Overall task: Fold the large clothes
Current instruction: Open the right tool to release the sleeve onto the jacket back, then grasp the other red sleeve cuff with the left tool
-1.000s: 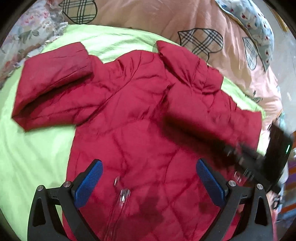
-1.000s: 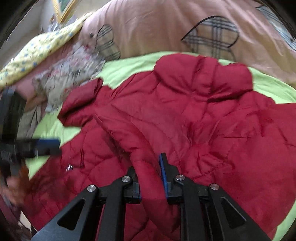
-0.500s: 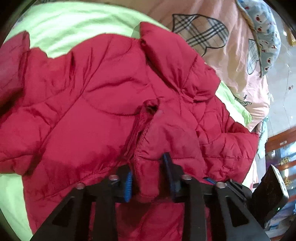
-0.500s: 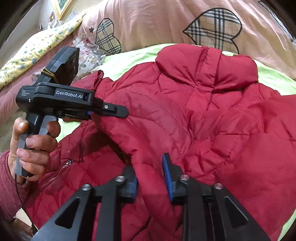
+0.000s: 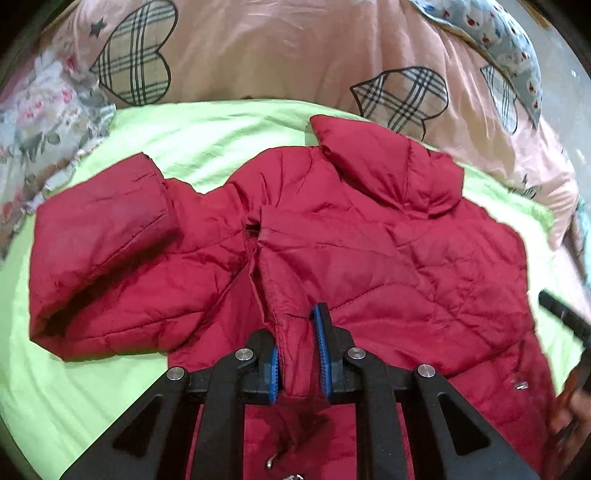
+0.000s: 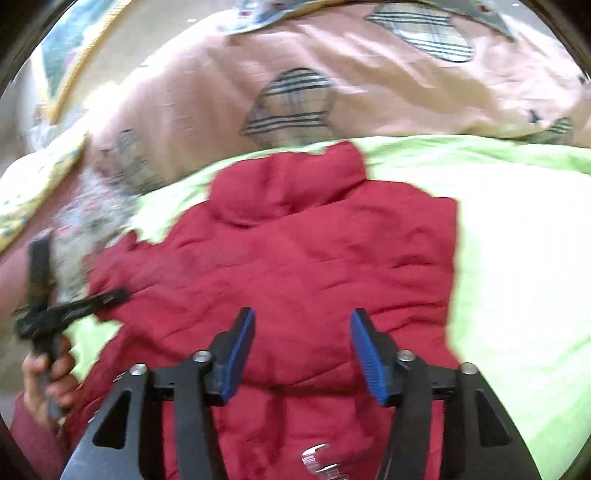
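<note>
A red quilted jacket (image 5: 369,258) lies on a lime green sheet (image 5: 207,136), collar at the far side. Its right sleeve is folded across the body. My left gripper (image 5: 299,350) is shut on the cuff end of that sleeve. The other sleeve (image 5: 99,229) lies spread to the left. In the right wrist view the jacket (image 6: 295,266) fills the middle, blurred. My right gripper (image 6: 303,350) is open just above the jacket and holds nothing. The left gripper (image 6: 66,310) and its hand show at the left edge there.
A pink quilt with plaid hearts (image 5: 295,48) is piled along the far side of the bed. A floral cloth (image 5: 40,122) lies at far left. A blue patterned pillow (image 5: 495,33) is at top right. Green sheet (image 6: 517,258) lies bare right of the jacket.
My right gripper has let go of the sleeve and opened. My left gripper, open a second ago, closed on the sleeve and has pulled back with it.
</note>
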Demonstrator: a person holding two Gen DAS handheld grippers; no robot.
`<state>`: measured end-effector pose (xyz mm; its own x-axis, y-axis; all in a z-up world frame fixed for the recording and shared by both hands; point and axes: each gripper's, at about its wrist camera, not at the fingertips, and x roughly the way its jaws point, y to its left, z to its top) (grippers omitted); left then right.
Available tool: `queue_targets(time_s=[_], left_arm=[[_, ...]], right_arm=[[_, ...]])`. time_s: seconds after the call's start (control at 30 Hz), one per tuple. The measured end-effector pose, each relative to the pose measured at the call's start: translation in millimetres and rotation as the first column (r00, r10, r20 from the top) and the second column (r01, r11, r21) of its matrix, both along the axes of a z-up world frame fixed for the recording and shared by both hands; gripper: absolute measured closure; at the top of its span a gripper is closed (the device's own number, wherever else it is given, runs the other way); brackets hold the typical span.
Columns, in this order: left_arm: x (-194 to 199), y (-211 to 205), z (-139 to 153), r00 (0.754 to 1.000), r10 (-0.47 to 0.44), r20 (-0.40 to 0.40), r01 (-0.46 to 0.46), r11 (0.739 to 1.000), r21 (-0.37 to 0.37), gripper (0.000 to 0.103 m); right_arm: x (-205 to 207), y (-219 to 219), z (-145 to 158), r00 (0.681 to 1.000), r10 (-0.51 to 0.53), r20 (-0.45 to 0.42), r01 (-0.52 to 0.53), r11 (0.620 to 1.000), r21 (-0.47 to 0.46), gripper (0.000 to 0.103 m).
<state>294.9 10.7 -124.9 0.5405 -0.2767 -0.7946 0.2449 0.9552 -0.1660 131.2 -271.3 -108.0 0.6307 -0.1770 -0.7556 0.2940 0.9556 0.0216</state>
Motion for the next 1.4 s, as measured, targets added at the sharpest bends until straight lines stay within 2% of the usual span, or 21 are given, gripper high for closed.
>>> queue_targets(time_s=[0.1, 0.17, 0.23, 0.3, 0.4, 0.5, 0.6, 0.67, 0.77, 0.87, 0.93, 1.1, 1.2, 1.3, 1.4], left_arm=[[-4, -4, -6, 1.0, -0.004, 0.02, 0.003, 0.998, 0.066, 0.086], [-13, -8, -2, 1.0, -0.007, 0.016, 0.006, 0.996, 0.092, 0.083], [-26, -1, 11, 1.0, 0.004, 0.02, -0.005, 0.997, 0.072, 0.076], [-40, 9, 27, 0.998, 0.019, 0.055, -0.023, 0.998, 0.06, 0.073], [-58, 8, 50, 0.989, 0.028, 0.148, -0.037, 0.997, 0.064, 0.074], [-67, -7, 66, 0.981, -0.019, 0.195, 0.013, 0.999, 0.029, 0.072], [-62, -32, 50, 0.983, -0.07, 0.169, 0.056, 0.995, 0.085, 0.072], [-52, -44, 30, 0.989, -0.087, 0.117, 0.074, 0.992, 0.106, 0.072], [-34, -46, 0, 0.998, -0.062, 0.024, 0.058, 0.987, 0.15, 0.072], [-24, -38, -19, 0.999, -0.043, -0.018, 0.045, 0.991, 0.123, 0.07], [-22, -37, -21, 0.999, -0.044, -0.013, 0.045, 0.992, 0.115, 0.07], [-22, -44, -26, 0.999, -0.048, 0.0, 0.047, 0.986, 0.161, 0.069], [-26, -38, -18, 0.999, -0.045, 0.005, 0.044, 0.989, 0.142, 0.064], [-28, -23, -17, 0.999, -0.035, 0.006, 0.034, 0.992, 0.123, 0.054], [-35, -13, -11, 1.0, -0.025, 0.015, 0.023, 0.992, 0.122, 0.049]], right_arm=[[13, -10, -13, 0.999, -0.021, -0.036, 0.021, 1.0, -0.008, 0.044], [23, -12, -31, 0.995, -0.031, -0.091, 0.029, 0.999, -0.025, 0.045], [30, -13, -52, 0.988, -0.043, -0.149, 0.039, 0.999, -0.032, 0.044], [31, -12, -62, 0.986, -0.05, -0.162, 0.043, 0.998, -0.049, 0.044], [31, -8, -64, 0.983, -0.062, -0.171, 0.05, 0.996, -0.069, 0.044], [33, -6, -66, 0.981, -0.065, -0.181, 0.049, 0.995, -0.092, 0.044], [31, -6, -67, 0.981, -0.071, -0.181, 0.052, 0.993, -0.108, 0.044], [31, -5, -68, 0.981, -0.072, -0.182, 0.05, 0.991, -0.123, 0.044], [27, -7, -67, 0.982, -0.074, -0.176, 0.054, 0.992, -0.115, 0.044], [24, -9, -66, 0.983, -0.077, -0.165, 0.06, 0.993, -0.105, 0.044], [20, -9, -66, 0.984, -0.085, -0.155, 0.069, 0.992, -0.108, 0.044], [18, -7, -65, 0.982, -0.115, -0.149, 0.098, 0.988, -0.119, 0.044], [12, -3, -50, 0.983, -0.119, -0.143, 0.112, 0.992, -0.056, 0.044], [-8, 11, -23, 0.992, -0.092, -0.085, 0.094, 0.995, 0.019, 0.041], [-22, 29, -8, 0.997, -0.055, -0.061, 0.057, 0.998, 0.026, 0.037]])
